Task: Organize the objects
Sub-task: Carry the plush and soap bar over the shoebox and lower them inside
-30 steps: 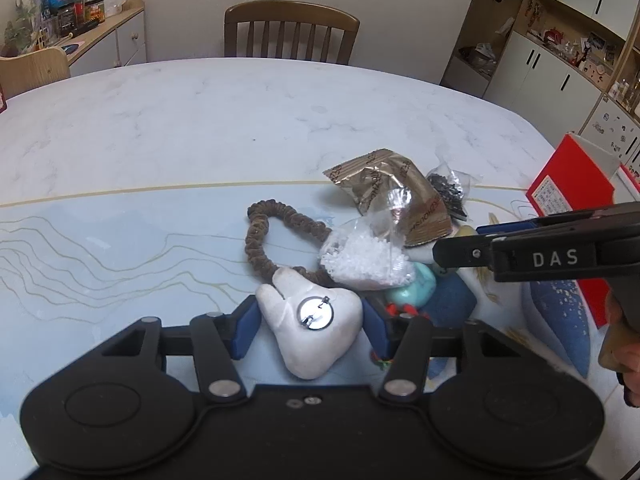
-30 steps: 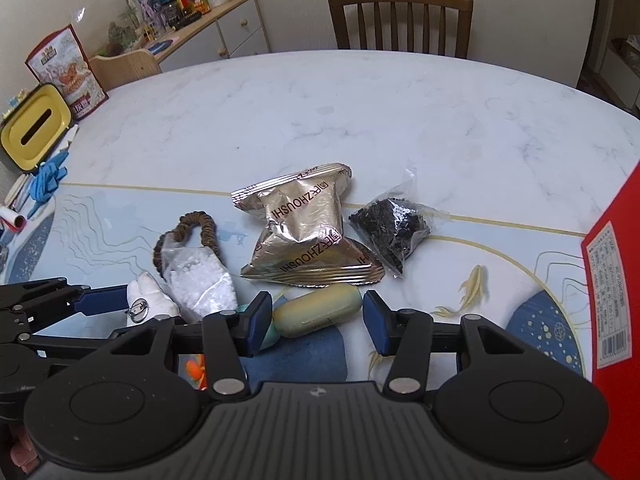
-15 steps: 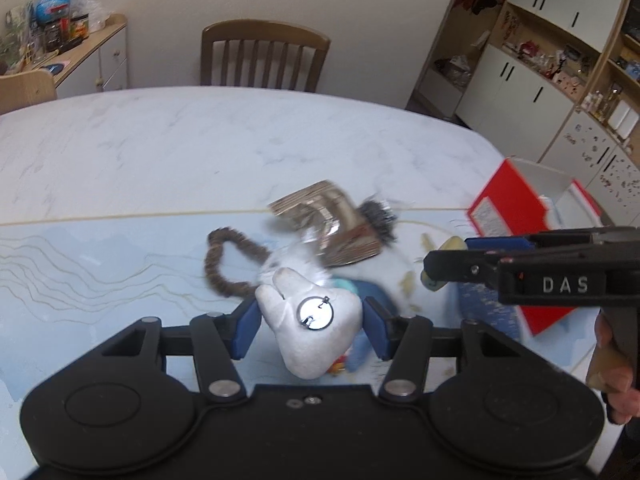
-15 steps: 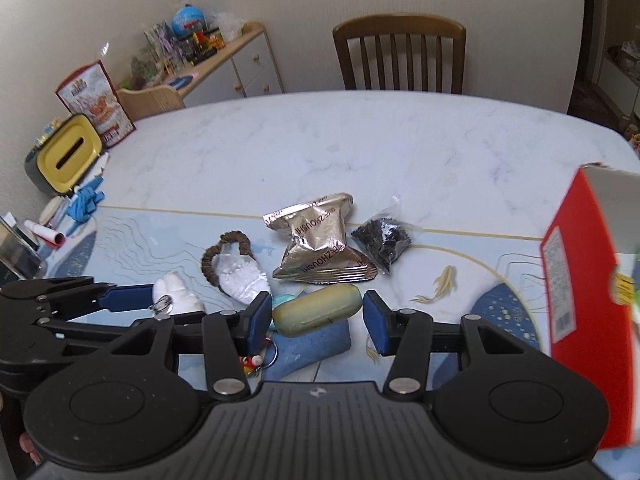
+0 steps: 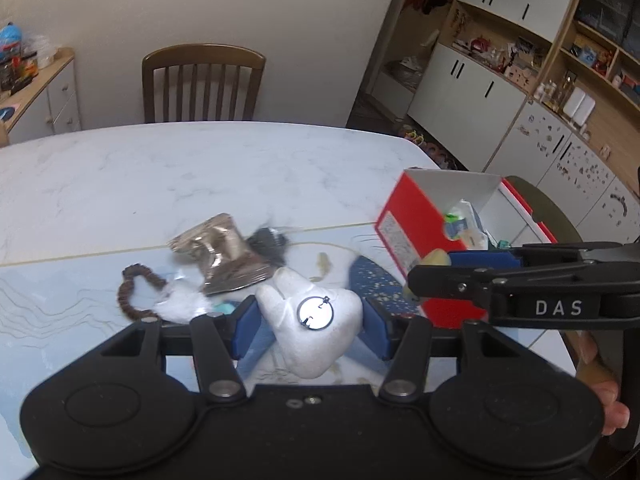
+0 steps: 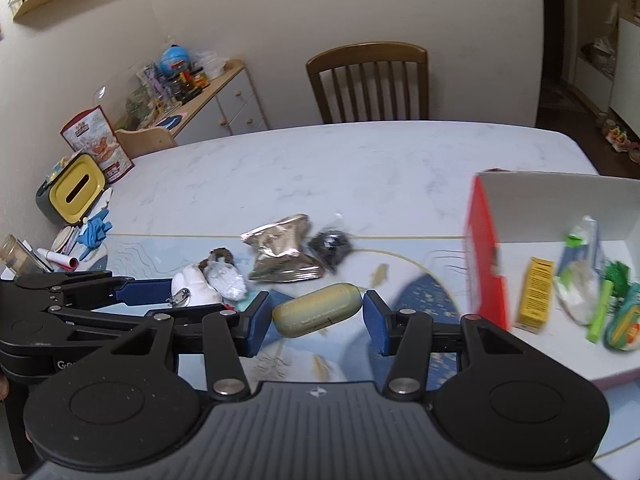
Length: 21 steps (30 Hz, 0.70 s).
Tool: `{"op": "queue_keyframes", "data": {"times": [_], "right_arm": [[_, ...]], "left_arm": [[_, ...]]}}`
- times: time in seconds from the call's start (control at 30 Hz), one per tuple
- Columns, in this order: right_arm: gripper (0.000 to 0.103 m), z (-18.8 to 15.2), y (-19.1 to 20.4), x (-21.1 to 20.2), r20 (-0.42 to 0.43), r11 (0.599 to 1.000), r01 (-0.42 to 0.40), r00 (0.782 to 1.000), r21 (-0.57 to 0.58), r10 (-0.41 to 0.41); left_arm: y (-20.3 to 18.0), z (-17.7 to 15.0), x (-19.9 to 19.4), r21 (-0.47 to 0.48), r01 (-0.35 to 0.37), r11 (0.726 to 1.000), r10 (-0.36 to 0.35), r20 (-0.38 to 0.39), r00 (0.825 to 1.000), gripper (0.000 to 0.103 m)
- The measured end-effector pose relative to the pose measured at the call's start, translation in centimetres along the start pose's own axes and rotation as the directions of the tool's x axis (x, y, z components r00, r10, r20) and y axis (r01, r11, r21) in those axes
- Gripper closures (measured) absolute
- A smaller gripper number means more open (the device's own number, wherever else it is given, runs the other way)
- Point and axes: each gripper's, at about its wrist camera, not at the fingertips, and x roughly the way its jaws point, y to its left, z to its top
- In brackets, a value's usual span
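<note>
My left gripper (image 5: 310, 326) is shut on a white tooth-shaped plush with a metal ring (image 5: 310, 328), held above the table. My right gripper (image 6: 316, 318) is shut on an olive-yellow oblong case (image 6: 316, 314), also lifted. In the right wrist view the left gripper (image 6: 156, 300) shows at the left with the plush (image 6: 192, 290). On the table lie a gold foil snack bag (image 5: 218, 254) (image 6: 280, 254), a dark granule bag (image 6: 330, 246), a bag of white crystals (image 6: 224, 280) and a brown bead loop (image 5: 130, 290). A red open box (image 5: 416, 232) (image 6: 486, 256) stands to the right.
The box holds a yellow carton (image 6: 534, 300), a tube (image 6: 578, 248) and green items (image 6: 600, 308). A wooden chair (image 6: 370, 82) stands at the far side. A yellow-lidded bin (image 6: 74, 190) and small clutter sit at the table's left edge. A hand (image 5: 604, 388) grips the right tool.
Both grippers have risen and swung right with their loads; the red box's open inside has come into view. The items on the table stayed put.
</note>
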Motion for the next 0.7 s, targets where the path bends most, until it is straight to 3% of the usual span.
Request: {"op": "queue_keyframes", "data": {"times": [0.33,0.7], "right_arm": [[0.054,-0.6,-6.1,-4.0,0.017,0.999,0.010,1.000,0.037,-0.010],[0.054,-0.1,-13.9,-6.5,-0.031,0.998,0.037,0.999,0.044,-0.036]], "left_arm": [[-6.6,0.9,1.9,0.032,0.030,0.999,-0.029,-0.017,0.999,0.049],[-13.6,2.6,5.3,0.082,0.038,0.996,-0.036,-0.026,0.999,0.049]]}}
